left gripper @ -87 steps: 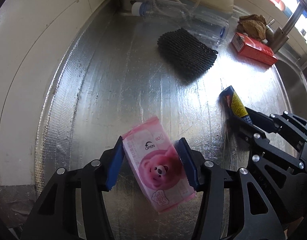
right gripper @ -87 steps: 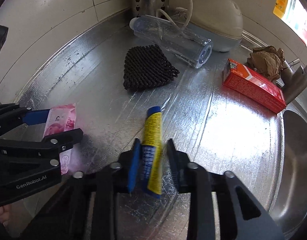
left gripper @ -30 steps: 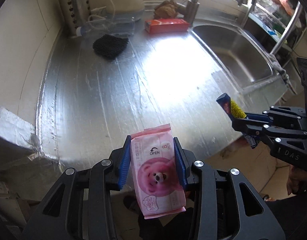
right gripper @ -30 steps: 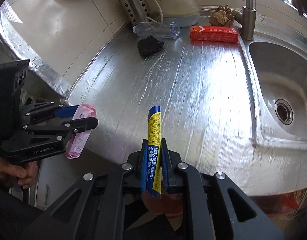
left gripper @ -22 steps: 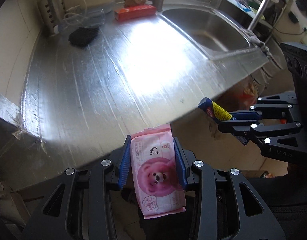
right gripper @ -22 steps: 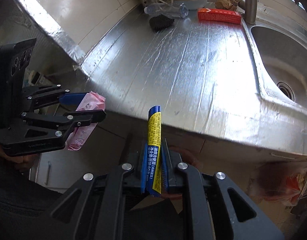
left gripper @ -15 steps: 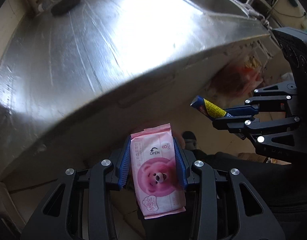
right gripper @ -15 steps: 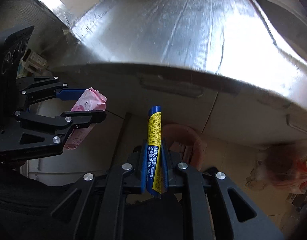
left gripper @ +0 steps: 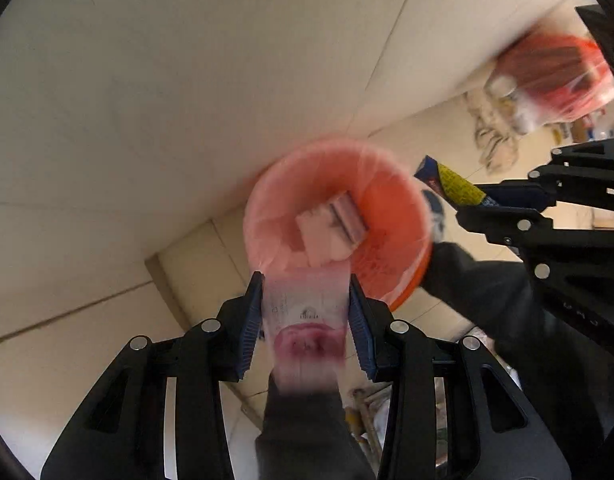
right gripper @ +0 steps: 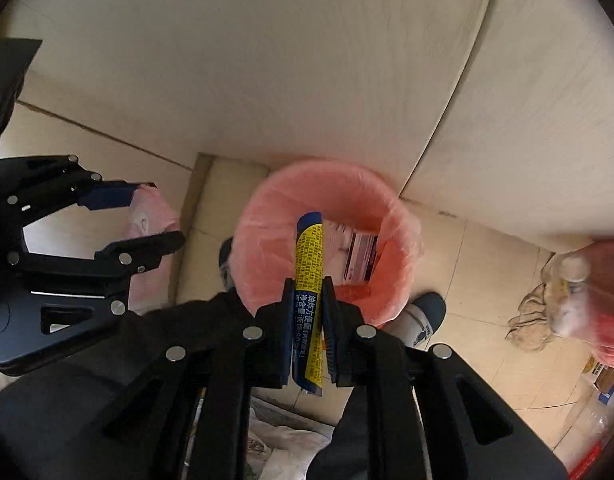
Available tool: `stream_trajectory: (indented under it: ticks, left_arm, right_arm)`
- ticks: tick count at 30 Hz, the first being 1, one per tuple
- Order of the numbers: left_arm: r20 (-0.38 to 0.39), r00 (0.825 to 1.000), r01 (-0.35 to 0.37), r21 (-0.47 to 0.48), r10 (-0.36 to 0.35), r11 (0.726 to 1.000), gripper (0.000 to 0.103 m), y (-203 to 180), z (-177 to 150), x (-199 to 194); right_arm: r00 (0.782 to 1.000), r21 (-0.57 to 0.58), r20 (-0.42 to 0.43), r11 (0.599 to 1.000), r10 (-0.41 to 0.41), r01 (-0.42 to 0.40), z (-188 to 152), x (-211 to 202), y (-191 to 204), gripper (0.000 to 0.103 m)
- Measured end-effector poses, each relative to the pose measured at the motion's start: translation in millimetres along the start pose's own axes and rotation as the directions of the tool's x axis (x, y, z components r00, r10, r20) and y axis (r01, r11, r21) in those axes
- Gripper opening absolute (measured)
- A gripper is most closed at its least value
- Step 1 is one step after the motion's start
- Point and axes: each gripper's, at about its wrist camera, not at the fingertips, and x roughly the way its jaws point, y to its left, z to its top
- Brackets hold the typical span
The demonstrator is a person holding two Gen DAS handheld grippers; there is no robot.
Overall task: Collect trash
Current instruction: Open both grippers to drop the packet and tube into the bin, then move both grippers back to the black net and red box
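Observation:
My left gripper (left gripper: pixel 306 284) is shut on a pink tissue pack (left gripper: pixel 307 320), blurred, held just above the near rim of an orange bin with a pink liner (left gripper: pixel 391 216). My right gripper (right gripper: pixel 309 286) is shut on a yellow and blue tube (right gripper: pixel 310 264) whose tip points over the same bin (right gripper: pixel 267 216). In the left wrist view the right gripper (left gripper: pixel 471 202) with the tube (left gripper: pixel 451 178) is at the bin's right. In the right wrist view the left gripper (right gripper: pixel 147 216) with the pink pack (right gripper: pixel 147 216) is to the bin's left. Boxes (right gripper: pixel 363 252) lie inside the bin.
The bin stands on a tiled floor against beige cabinet doors (right gripper: pixel 307 60). A red plastic bag (left gripper: pixel 555 76) and a rag (right gripper: pixel 535 320) lie to the right. My shoes (right gripper: pixel 423 316) stand beside the bin.
Both grippers have dropped from the counter's edge down to the bin on the floor, each still holding its item. The counter has left the views.

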Motion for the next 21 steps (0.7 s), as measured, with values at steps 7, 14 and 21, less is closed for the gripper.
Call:
stream_trajectory:
  ticks: [7,14,21]
  left_arm:
    - [-0.008,1.0,-0.009,-0.03,0.009,1.0,0.049,-4,-1,44]
    - [-0.04,0.999,-0.022,-0.042,0.02,0.999,0.058,-8,-4,51]
    - [0.054,0.998,-0.011,-0.057,0.014,0.998,0.058,5,-17,-50]
  right_arm:
    - [1.0,0.003,-0.019,1.0,-0.007,0.007,-10,51,-8,0.038]
    - [0.998,0.038,-0.027,0.998,-0.048,0.049,-17,58,-16,0.093]
    - [0.994,0.032,0.107,0.999,-0.038,0.035,-27,-61,-24,0.092]
